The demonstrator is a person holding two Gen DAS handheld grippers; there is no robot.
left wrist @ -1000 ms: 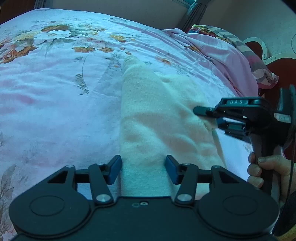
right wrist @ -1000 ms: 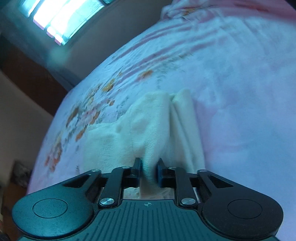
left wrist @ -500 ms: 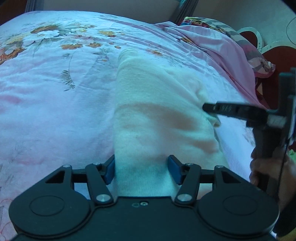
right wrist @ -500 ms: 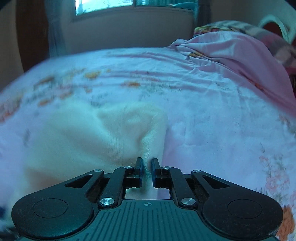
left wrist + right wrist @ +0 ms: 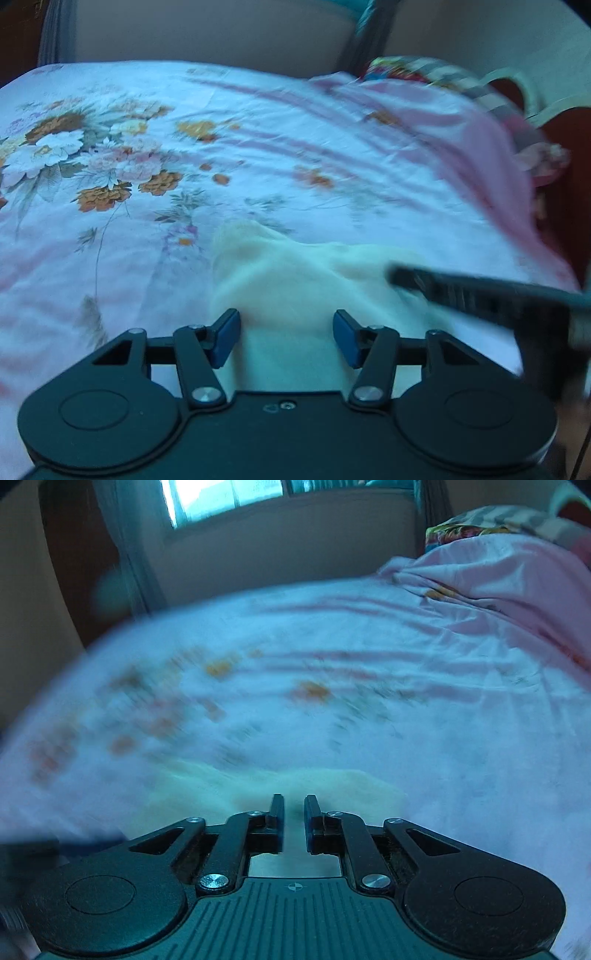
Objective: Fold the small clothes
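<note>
On bedsheet [image 5: 110, 240] | cream garment [image 5: 295, 280] blurred | left hand-held gripper [image 5: 286, 338] wide | right hand-held gripper [image 5: 294, 814] narrow, grip unclear

Left gripper [image 5: 286, 338] jaws spread wide; right gripper [image 5: 294, 818] jaws nearly closed, a narrow gap between

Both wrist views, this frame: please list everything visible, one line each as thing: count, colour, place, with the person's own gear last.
Small garment: one, cream, on the bedsheet just ahead of both grippers; blurred.
Bedsheet: one, pale pink with orange and white flowers, covering the bed.
Bunched bedding: one heap, pink, far right of the bed.
Patterned pillow: one, multicoloured, behind the pink heap.
Window: one, bright, in the far wall.
Left gripper: one, black with blue pads, jaws wide apart astride the garment's near edge.
Right gripper: one, black, jaws narrowly parted with cream cloth between; whether it clamps is unclear.
</note>
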